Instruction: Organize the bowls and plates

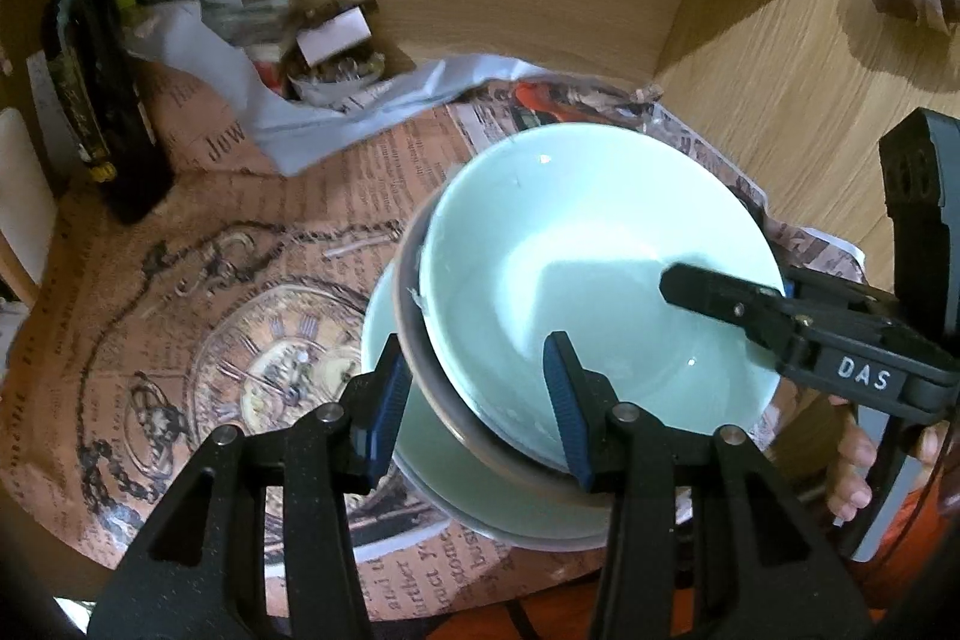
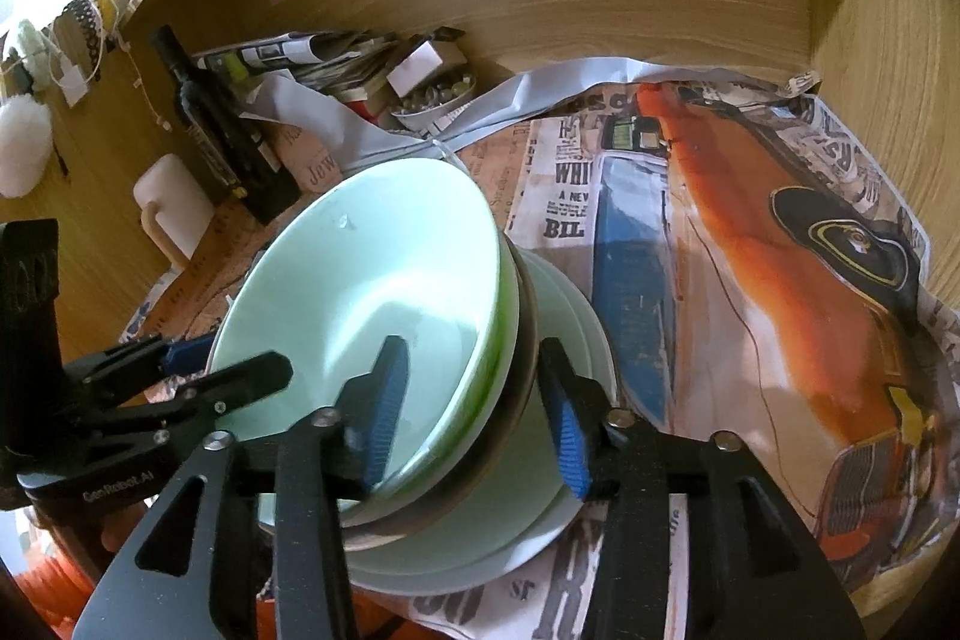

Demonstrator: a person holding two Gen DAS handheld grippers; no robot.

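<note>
The left gripper point(image 1: 477, 403) and right gripper point(image 2: 474, 409) are spread wide astride opposite rims of the pale bowl point(image 1: 594, 274), mid-frame, nested on plates point(image 1: 480, 496); uneven closing could tip it.

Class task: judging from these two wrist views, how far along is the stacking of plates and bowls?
Done: a pale green bowl sits nested in a brown-rimmed bowl on pale plates.
In hand: the left gripper and right gripper each straddle opposite rims with jaws apart, not clamped.
Left: no other loose dishes are visible; the stack sits tilted and looks like it needs squaring.
</note>
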